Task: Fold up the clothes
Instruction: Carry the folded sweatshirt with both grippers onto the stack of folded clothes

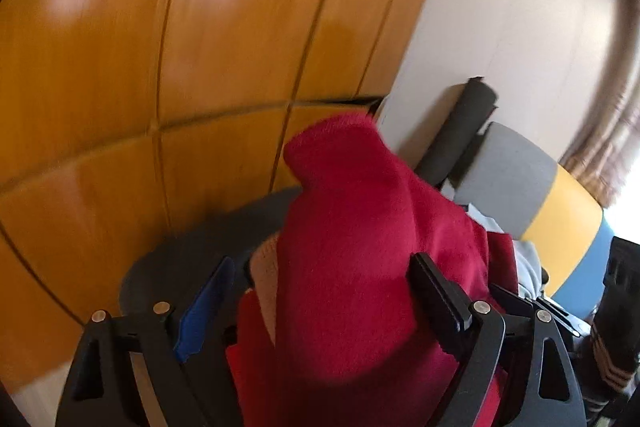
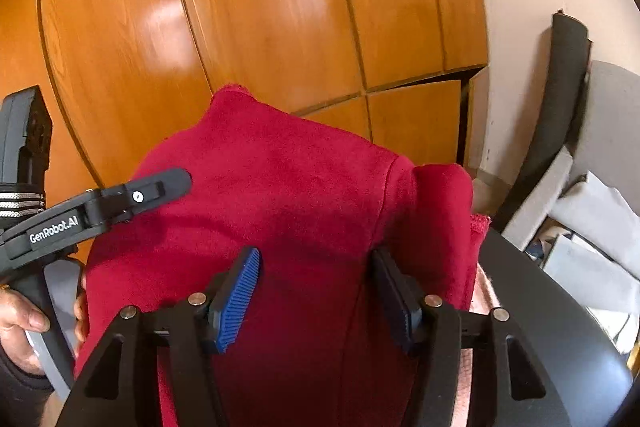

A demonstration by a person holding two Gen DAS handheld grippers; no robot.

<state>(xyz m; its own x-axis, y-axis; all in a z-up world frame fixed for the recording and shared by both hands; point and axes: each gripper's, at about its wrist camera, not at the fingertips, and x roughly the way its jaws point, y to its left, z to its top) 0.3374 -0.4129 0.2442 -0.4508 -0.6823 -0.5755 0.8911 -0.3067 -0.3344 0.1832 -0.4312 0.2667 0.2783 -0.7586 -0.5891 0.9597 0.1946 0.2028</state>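
Note:
A red knitted garment rises in a bunched hump over the dark round table, with a pink layer showing beneath it. My left gripper stands wide open. The cloth fills most of its gap and leans on the right finger, while the blue left pad stays clear of it. In the right wrist view the red garment spans the whole gap of my right gripper, and both pads press its folds. One finger of the left gripper lies against the garment's upper left.
Orange wooden wardrobe panels stand close behind the table. To the right stand a grey, yellow and blue chair and a dark rolled mat against the wall. White papers lie beyond the table rim. A hand holds the left gripper's handle.

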